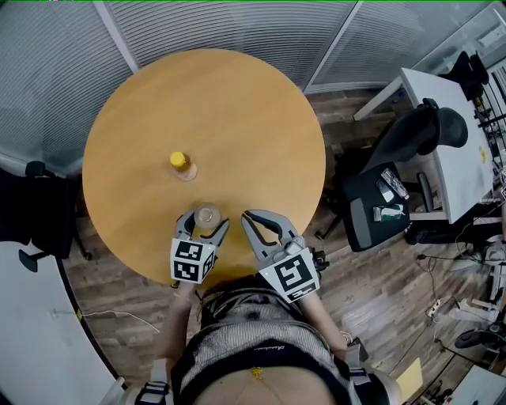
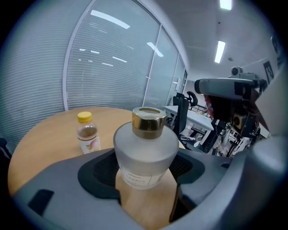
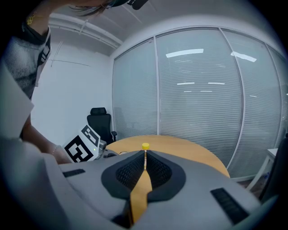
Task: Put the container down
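A frosted glass container [image 1: 207, 214] [image 2: 145, 155] with a gold cap stands upright between the jaws of my left gripper [image 1: 204, 225] [image 2: 145, 174], which is shut on its sides. It is over the near edge of the round wooden table [image 1: 237, 103]; I cannot tell whether its base touches the wood. My right gripper [image 1: 252, 216] [image 3: 145, 156] hovers just to the right of it, shut with nothing held, only a thin slit between its pads. A small yellow-capped bottle [image 1: 182, 164] [image 2: 87, 133] [image 3: 145, 146] stands further in on the table.
Glass partitions with blinds [image 1: 237, 24] curve behind the table. A black office chair [image 1: 379, 202] and a white desk [image 1: 443, 134] stand to the right. Another black chair [image 1: 35, 213] is at the left. The floor is wood planks [image 1: 379, 293].
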Tool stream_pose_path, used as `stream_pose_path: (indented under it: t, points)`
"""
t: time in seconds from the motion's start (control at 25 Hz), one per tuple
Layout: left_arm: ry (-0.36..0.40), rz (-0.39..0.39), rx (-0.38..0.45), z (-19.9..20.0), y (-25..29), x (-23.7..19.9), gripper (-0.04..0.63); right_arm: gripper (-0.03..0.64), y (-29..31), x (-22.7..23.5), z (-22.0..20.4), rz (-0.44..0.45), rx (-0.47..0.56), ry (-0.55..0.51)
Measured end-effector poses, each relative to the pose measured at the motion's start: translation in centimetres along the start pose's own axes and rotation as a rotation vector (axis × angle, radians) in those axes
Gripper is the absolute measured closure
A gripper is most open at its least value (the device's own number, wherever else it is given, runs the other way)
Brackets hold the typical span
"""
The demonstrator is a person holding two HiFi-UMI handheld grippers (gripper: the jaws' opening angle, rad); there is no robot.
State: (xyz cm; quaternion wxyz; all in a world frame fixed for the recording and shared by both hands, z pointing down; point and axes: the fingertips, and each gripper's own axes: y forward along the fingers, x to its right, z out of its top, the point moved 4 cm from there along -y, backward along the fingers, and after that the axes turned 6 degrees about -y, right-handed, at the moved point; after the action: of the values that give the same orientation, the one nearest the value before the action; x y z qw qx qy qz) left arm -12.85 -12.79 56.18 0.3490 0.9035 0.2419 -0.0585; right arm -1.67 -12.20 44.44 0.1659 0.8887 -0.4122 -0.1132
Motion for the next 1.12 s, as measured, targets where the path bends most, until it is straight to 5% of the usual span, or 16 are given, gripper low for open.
stream_pose_path:
  t: [1.12]
  points:
    - [-0.060, 0.055, -0.068, -6.2, 4.9, -3.9, 0.250, 0.592, 0.7, -0.1, -1.9, 0.000, -0.077, 0.009]
